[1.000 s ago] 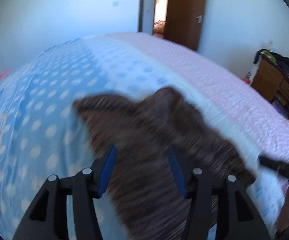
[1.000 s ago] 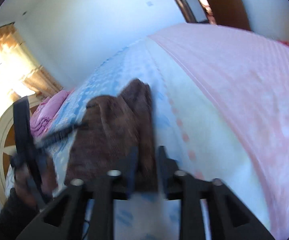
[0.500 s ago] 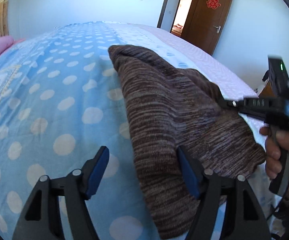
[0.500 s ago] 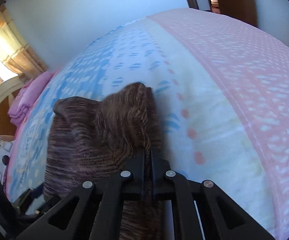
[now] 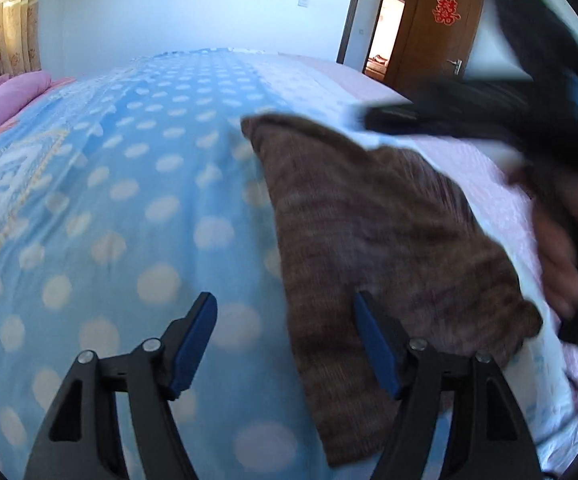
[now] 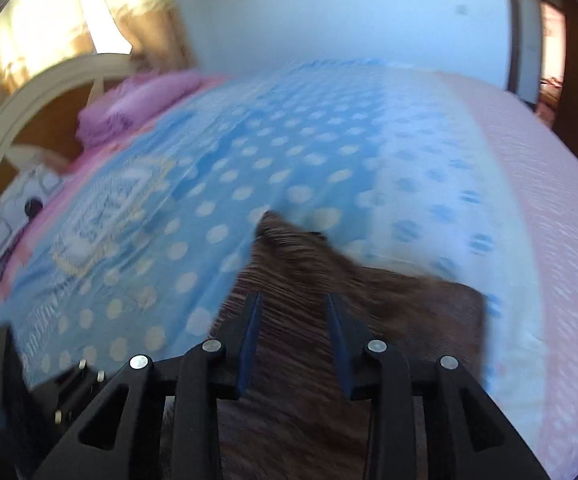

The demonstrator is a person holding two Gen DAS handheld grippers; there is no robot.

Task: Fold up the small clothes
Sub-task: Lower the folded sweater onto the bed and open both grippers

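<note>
A brown striped knitted garment point(image 5: 369, 220) lies folded on the blue polka-dot bedspread point(image 5: 129, 200). My left gripper point(image 5: 284, 300) stands open just above the garment's left edge, its right finger over the cloth, its left finger over bare sheet; nothing is pinched. In the right wrist view the garment point(image 6: 409, 300) lies beneath my right gripper point(image 6: 294, 298). Its jaws are opening, the cloth shows between the fingers but the pads do not press it. A hand point(image 5: 557, 264) holding the blurred right gripper fills the right side of the left wrist view.
A pink pillow point(image 5: 13, 92) and a cream headboard point(image 6: 29, 92) lie at the bed's far left. The bedspread turns pink point(image 6: 549, 200) to the right. A brown door point(image 5: 441, 28) stands open behind the bed.
The right gripper, shut on the garment's edge half a second ago, has let go and swung across over the cloth. The left gripper opened wider and sank toward the garment's left edge.
</note>
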